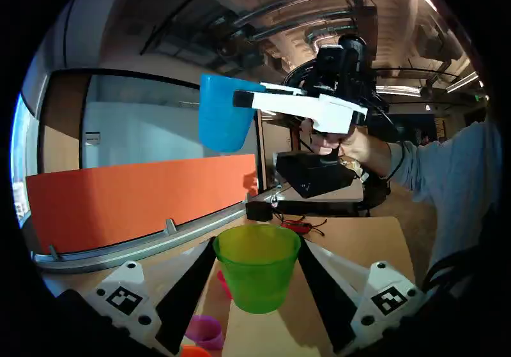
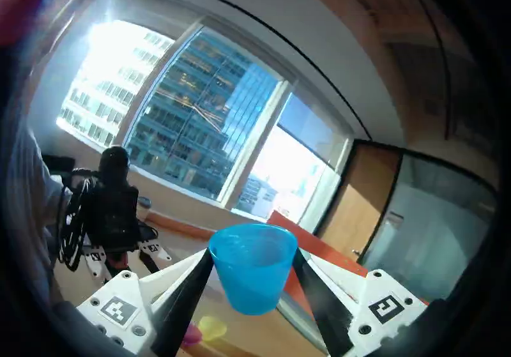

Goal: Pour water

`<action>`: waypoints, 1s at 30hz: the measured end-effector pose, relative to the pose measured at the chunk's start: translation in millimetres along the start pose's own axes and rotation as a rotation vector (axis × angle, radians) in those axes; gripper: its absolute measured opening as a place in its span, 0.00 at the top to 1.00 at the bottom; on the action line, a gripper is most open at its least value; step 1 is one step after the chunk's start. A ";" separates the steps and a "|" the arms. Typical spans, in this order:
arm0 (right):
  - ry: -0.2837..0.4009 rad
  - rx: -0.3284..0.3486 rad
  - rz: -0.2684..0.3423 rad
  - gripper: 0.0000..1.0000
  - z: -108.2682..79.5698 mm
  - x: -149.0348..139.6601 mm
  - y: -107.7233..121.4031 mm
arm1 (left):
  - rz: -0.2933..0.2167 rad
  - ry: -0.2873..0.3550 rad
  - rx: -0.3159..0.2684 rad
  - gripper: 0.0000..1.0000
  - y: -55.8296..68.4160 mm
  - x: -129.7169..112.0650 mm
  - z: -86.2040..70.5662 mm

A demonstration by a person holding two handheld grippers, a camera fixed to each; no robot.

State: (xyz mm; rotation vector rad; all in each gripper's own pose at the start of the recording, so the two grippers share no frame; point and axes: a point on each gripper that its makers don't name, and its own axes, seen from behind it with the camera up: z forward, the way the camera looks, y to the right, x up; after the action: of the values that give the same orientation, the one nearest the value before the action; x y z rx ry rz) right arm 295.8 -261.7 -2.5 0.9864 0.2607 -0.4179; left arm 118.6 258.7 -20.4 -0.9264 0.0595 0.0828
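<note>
A green translucent cup sits upright between the black fingers of my left gripper, which is shut on it above the wooden table. Higher up and a little left, a blue cup hangs in the air, clamped by my right gripper, whose white body is held by a hand. In the right gripper view the same blue cup is pinched between the fingers of my right gripper, roughly upright. I cannot tell whether either cup holds water.
A purple cup and an orange one stand on the table below the green cup. A long orange panel runs along the left. A black box and red cables lie at the table's far end. A grey sleeve is at right.
</note>
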 end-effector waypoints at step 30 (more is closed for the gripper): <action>-0.079 -0.028 0.295 0.10 -13.9 -52.4 3.4 | -0.015 -0.013 0.052 0.11 -15.4 -6.3 -28.6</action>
State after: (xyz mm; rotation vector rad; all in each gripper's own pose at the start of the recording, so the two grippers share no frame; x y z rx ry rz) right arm 250.3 -236.6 13.5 0.9613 0.0475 -0.1831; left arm 113.4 226.3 -24.8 -0.8744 0.0423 0.0731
